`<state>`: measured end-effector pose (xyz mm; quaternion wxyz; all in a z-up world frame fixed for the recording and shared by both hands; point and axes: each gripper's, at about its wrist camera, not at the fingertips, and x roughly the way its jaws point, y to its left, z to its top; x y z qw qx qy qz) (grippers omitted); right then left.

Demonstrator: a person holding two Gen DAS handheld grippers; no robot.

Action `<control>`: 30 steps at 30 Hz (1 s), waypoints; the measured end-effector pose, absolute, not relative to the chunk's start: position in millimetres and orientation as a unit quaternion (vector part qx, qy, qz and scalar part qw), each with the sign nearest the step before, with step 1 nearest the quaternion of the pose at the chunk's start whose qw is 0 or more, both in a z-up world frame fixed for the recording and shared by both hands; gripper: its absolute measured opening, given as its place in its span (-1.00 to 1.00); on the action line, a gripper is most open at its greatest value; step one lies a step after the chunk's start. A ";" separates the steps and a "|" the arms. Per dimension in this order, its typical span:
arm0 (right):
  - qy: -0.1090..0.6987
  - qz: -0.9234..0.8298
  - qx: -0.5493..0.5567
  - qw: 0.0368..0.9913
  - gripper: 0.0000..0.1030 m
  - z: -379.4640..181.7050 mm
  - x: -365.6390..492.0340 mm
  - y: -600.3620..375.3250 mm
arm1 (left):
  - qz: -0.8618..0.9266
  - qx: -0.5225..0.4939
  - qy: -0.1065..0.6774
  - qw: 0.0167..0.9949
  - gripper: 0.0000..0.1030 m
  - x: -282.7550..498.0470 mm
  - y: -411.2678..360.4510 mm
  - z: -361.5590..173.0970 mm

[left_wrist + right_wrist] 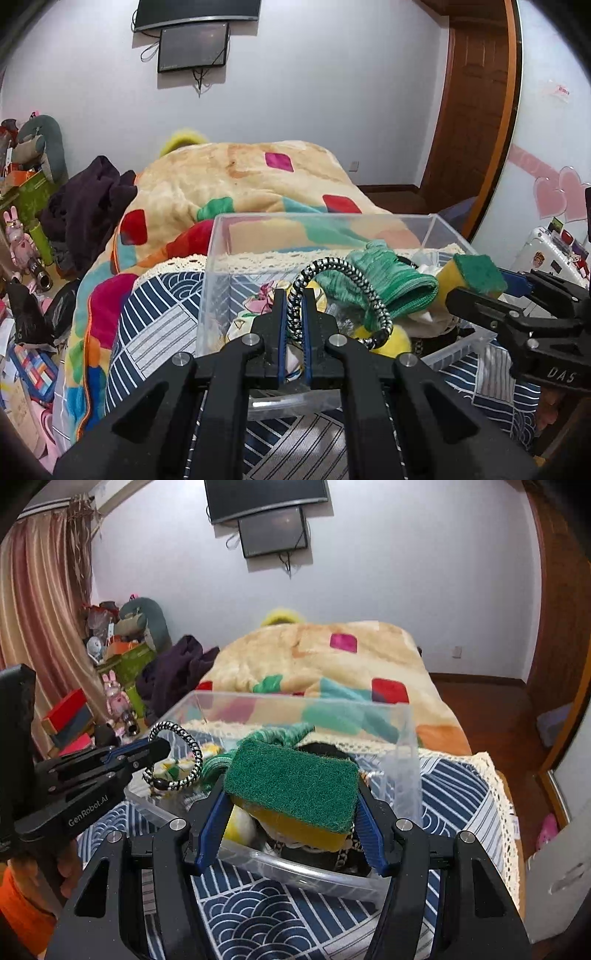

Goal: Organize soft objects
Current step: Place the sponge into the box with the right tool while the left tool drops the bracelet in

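Two grippers at work over one clear plastic bin [436,225] on a bed: left gripper [294,295] pinched nearly closed on a black-and-white braided loop [334,275], held up above the bin's near wall with most of the loop arching free to the right; right gripper [291,794] spread wide and clamped across the ends of a yellow sponge with a green scouring face [291,779], green side up, poised over the bin's front edge. Below both, already in the bin: a green knit cloth [380,284], a fluffy yellow item [395,338], a floral fabric piece [266,295] and darker things hard to make out (a chain-like strap among them, apparently). Outward from there, a navy wave-print cover [258,904] with lace trim under the bin, a patchwork plush blanket [240,173] heaped behind, a dark garment [92,199] at the blanket's left, wall-mounted screens [192,44] above. Judged as the drop-off step, both items carried and neither yet let go. Called for next, most likely: lowering each over the open middle of the bin, then parting the fingers, with care that the springy loop does not catch on a pad or hook the bin's rim, and that the sponge clears the front wall rather than tipping out onto the cover.
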<state>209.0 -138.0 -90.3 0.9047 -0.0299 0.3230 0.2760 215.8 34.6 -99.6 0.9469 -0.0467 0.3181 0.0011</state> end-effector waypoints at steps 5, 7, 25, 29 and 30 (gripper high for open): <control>0.324 0.267 -0.042 0.907 0.17 -92.3 205.5 -138.1 | -0.002 -0.058 0.325 0.944 -0.88 214.6 34.3 -103.2; 0.327 0.265 -0.045 0.906 0.19 -93.0 205.9 -138.8 | -0.002 -0.054 0.325 0.944 -0.87 213.4 32.9 -102.9; 0.310 0.269 -0.034 0.911 0.43 -74.7 187.4 -158.5 | -0.012 -0.037 0.286 0.957 -0.01 169.1 24.7 -77.2; 0.287 0.274 -0.028 0.918 0.50 -61.4 176.6 -162.9 | -0.018 -0.036 0.261 0.964 0.00 153.3 22.4 -58.3; 0.281 0.274 -0.027 0.919 0.50 -58.4 174.0 -163.5 | -0.018 -0.035 0.255 0.966 0.01 149.6 21.9 -54.6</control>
